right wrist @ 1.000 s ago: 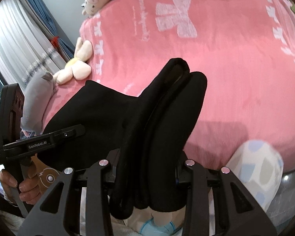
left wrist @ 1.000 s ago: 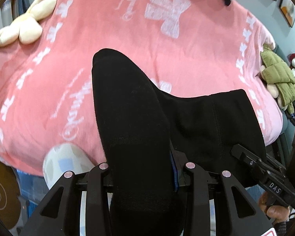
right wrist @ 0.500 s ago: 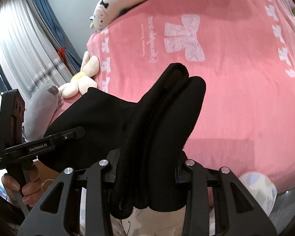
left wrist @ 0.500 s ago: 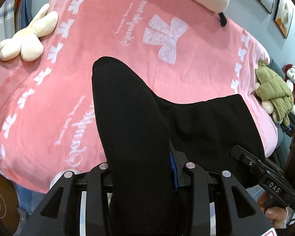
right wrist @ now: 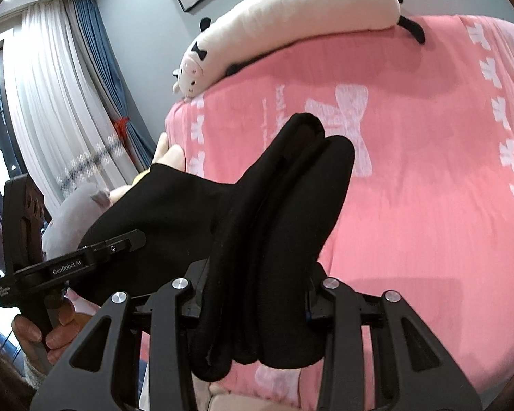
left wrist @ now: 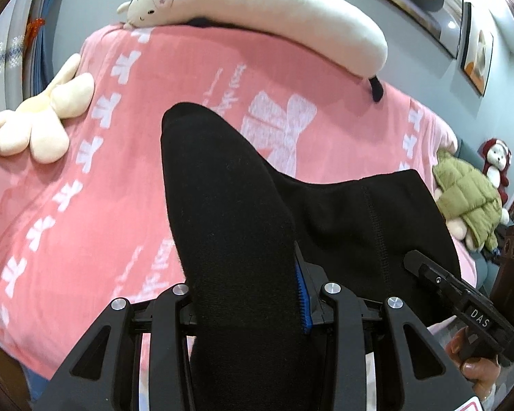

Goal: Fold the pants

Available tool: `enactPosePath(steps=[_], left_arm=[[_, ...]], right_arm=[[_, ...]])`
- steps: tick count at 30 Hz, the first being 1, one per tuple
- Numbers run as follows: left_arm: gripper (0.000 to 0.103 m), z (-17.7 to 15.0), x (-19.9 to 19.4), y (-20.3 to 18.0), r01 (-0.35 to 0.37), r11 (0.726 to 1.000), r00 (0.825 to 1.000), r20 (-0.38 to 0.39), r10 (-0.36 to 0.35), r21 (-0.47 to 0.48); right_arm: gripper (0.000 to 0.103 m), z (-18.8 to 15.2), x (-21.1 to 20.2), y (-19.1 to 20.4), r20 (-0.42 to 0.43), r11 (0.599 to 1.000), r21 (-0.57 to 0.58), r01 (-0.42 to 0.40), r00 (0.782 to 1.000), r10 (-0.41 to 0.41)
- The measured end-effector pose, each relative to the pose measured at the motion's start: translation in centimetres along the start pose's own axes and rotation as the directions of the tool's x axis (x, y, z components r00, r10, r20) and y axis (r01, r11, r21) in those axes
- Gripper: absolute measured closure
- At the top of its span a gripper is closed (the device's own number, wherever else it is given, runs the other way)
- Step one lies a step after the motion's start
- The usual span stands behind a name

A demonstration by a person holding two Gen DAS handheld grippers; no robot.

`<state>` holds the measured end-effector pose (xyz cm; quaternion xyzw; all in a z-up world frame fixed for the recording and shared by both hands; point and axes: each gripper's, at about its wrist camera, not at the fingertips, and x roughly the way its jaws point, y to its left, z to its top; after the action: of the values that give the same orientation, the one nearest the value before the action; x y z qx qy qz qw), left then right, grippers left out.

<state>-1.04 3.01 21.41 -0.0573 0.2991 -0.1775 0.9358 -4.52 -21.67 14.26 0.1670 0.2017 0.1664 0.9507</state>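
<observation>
The black pants (left wrist: 229, 219) hang stretched between both grippers, above the near edge of a pink bed. My left gripper (left wrist: 250, 308) is shut on one bunched end of the pants, which hides its fingertips. My right gripper (right wrist: 253, 308) is shut on the other bunched, layered end (right wrist: 284, 226). The cloth between them spreads flat to the right in the left wrist view (left wrist: 377, 226) and to the left in the right wrist view (right wrist: 161, 212). Each view shows the other gripper at its side: the right one (left wrist: 462, 304) and the left one (right wrist: 68, 263).
The pink blanket with white bows (left wrist: 126, 144) covers the bed. A long white plush pillow (left wrist: 274, 17) lies along its far edge. A cream plush (left wrist: 44, 120) sits at the left, a toy in a green jacket (left wrist: 469, 202) at the right. Curtains (right wrist: 61, 102) hang left.
Both grippers have risen and tilted up with the pants still held, so more of the far bed, the plush pillow and the wall show now.
</observation>
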Motion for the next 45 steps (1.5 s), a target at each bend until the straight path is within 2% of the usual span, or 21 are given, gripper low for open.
enactPosePath(steps=[9,15,23,27,31,32,33,34,35,36,37,38,39,40,41,42,43,44,45], left_arm=[[0.069,4.5,3.4,1.3,0.016,1.0,0.997,0.07,-0.016,0.0],[0.069,7.0,6.6,2.5,0.031,1.0,0.993,0.111,-0.031,-0.001],[0.068,9.0,12.8,4.5,0.026,1.0,0.994,0.109,-0.025,-0.007],[0.068,8.6,17.5,5.8,0.029,0.999,0.997,0.07,-0.027,-0.028],[0.066,6.1,23.4,7.8,0.017,0.999,1.0,0.017,-0.016,-0.048],[0.063,5.1,25.2,8.6,-0.005,0.998,1.0,-0.023,0.004,-0.067],[0.06,3.5,27.9,9.8,-0.022,0.994,0.996,-0.094,0.012,-0.103],[0.06,2.3,30.0,10.8,-0.03,0.991,0.988,-0.152,0.01,-0.128],[0.059,0.5,32.4,12.0,-0.052,0.984,0.972,-0.234,0.011,-0.17],[0.056,-1.5,34.7,13.2,-0.105,0.974,0.946,-0.322,0.036,-0.201],[0.048,-2.6,35.4,14.0,-0.152,0.964,0.933,-0.353,0.067,-0.219],[0.045,-3.2,34.9,14.8,-0.117,0.957,0.947,-0.319,0.028,-0.264],[0.044,-3.3,34.0,15.3,-0.092,0.949,0.957,-0.288,0.001,-0.3],[0.044,-3.0,33.1,15.6,-0.088,0.944,0.96,-0.28,-0.005,-0.317],[0.038,-2.7,32.5,15.7,-0.087,0.944,0.962,-0.275,-0.004,-0.319],[0.03,-2.5,32.1,15.7,-0.076,0.943,0.965,-0.263,-0.012,-0.324],[0.026,-2.3,32.2,15.6,-0.069,0.942,0.965,-0.262,-0.021,-0.33],[0.024,-2.4,32.7,15.4,-0.061,0.941,0.961,-0.275,-0.034,-0.333],[0.028,-2.6,33.3,15.3,-0.05,0.94,0.953,-0.296,-0.056,-0.337]], right_arm=[[0.068,4.7,4.0,-1.4,0.07,0.999,-0.035,-0.014,0.997,0.016],[0.067,6.5,7.1,-3.1,0.101,0.999,-0.033,-0.035,0.994,0.038],[0.067,8.1,13.2,-7.2,0.1,0.998,0.015,-0.06,0.993,0.058],[0.067,7.2,17.1,-10.1,0.07,0.997,0.049,-0.051,0.996,0.048],[0.065,4.2,21.9,-13.9,-0.006,0.993,0.112,-0.027,1.0,0.028],[0.064,3.3,23.1,-15.0,-0.032,0.992,0.129,-0.013,0.999,0.017],[0.063,1.7,25.1,-16.7,-0.091,0.987,0.158,0.022,0.996,-0.007],[0.062,0.0,27.0,-18.5,-0.16,0.978,0.2,0.055,0.987,-0.022],[0.062,-1.6,28.6,-20.1,-0.232,0.964,0.249,0.088,0.972,-0.029],[0.06,-3.8,30.3,-21.9,-0.329,0.936,0.31,0.166,0.943,-0.058],[0.056,-5.0,30.4,-22.9,-0.341,0.915,0.345,0.207,0.936,-0.083],[0.052,-5.4,29.2,-23.1,-0.26,0.915,0.38,0.138,0.965,-0.038],[0.049,-5.2,28.7,-22.9,-0.244,0.918,0.372,0.136,0.969,-0.045],[0.04,-5.0,28.2,-22.6,-0.243,0.924,0.351,0.152,0.968,-0.067],[0.033,-4.7,27.9,-22.4,-0.242,0.93,0.334,0.157,0.967,-0.077],[0.031,-4.4,27.9,-22.2,-0.239,0.933,0.329,0.148,0.969,-0.07],[0.028,-4.3,28.1,-22.2,-0.244,0.932,0.332,0.143,0.968,-0.061],[0.031,-4.3,28.6,-22.3,-0.256,0.93,0.339,0.142,0.965,-0.054],[0.04,-4.4,29.3,-22.4,-0.271,0.924,0.356,0.136,0.962,-0.037]])
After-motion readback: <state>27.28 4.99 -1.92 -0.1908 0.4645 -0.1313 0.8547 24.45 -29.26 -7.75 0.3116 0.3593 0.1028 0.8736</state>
